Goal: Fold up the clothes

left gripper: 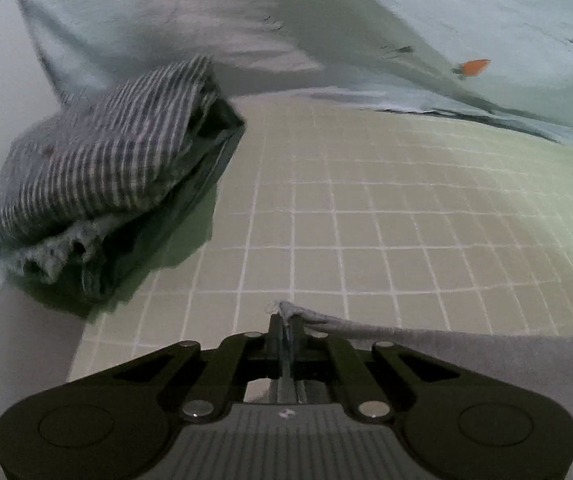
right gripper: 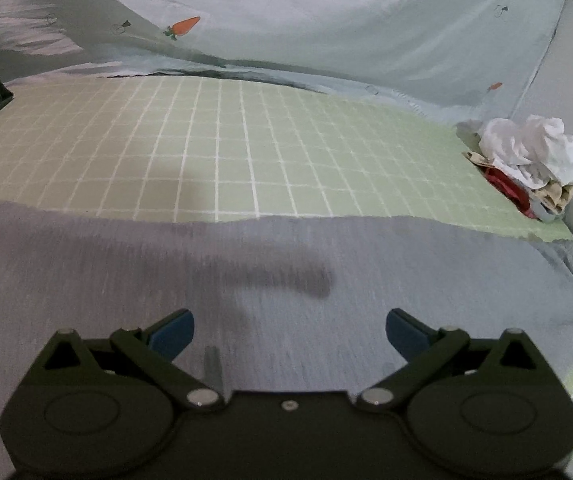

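Light green bedding with a white grid pattern (left gripper: 366, 200) fills the left wrist view, bordered at the far side by a pale blue quilt printed with orange carrots (left gripper: 426, 12). At the left edge of the bed lies a folded stack of clothes topped by a blue-and-white striped garment (left gripper: 102, 164), with darker folded fabric beneath it. The left gripper (left gripper: 286, 326) has its jaws pressed together, pinching a corner of the grey knit garment (left gripper: 466, 356), which runs off to the right from the jaws. In the right wrist view, the same grid bedding (right gripper: 246, 148) and carrot quilt (right gripper: 366, 32) occupy the far half. The grey garment (right gripper: 166, 264) lies spread across the near part of the bed, directly below the right gripper (right gripper: 289, 330), whose blue-padded jaws stand spread wide with nothing between them. A crumpled pile of white, red and beige clothes (right gripper: 530, 160) sits at the right edge of the bed, against a pale wall, well apart from the grey garment.
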Motion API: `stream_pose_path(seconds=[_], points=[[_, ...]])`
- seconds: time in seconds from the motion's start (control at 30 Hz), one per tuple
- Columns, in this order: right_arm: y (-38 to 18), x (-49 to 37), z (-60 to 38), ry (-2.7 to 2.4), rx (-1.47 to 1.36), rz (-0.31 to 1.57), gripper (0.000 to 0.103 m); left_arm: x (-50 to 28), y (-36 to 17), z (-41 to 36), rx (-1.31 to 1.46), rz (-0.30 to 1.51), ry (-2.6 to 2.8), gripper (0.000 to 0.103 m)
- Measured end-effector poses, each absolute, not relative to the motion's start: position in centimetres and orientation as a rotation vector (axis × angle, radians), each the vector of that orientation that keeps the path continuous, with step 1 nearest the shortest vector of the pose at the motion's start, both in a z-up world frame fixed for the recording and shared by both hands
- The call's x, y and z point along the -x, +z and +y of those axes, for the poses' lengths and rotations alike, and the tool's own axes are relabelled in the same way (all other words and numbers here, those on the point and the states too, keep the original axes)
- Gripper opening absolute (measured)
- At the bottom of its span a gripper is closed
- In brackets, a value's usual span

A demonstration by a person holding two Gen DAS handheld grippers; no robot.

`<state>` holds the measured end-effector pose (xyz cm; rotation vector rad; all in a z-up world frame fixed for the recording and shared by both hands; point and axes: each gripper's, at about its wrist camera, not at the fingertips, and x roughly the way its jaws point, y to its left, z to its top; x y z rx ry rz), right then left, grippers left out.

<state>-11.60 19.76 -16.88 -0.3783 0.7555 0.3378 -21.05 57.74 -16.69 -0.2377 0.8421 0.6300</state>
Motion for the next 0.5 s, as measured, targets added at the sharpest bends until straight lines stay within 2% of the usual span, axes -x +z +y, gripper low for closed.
stream_pose_path(seconds=[0.07, 0.13, 0.17, 0.2, 0.5], points=[[-16.9, 12.2, 19.6, 0.349, 0.386, 0.761, 0.103, 21.4, -16.8, 58.2, 0.289, 0.842, 0.660, 0.011], [-16.9, 12.7, 19.2, 0.352, 0.387, 0.765, 0.103, 22.1, -16.9, 58.5, 0.334, 0.841, 0.683, 0.031], [-16.9, 13.0, 18.9, 0.355, 0.382, 0.768, 0.103, 22.9, -16.7, 58.4, 0.348, 0.842, 0.682, 0.051], [-16.9, 13.0, 18.7, 0.356, 0.377, 0.774, 0.103, 23.8, -16.5, 58.3, 0.362, 0.842, 0.682, 0.064], [-19.7, 11.9, 18.8, 0.406, 0.296, 0.880, 0.103, 30.9, -17.1, 55.7, 0.476, 0.896, 0.659, 0.074]])
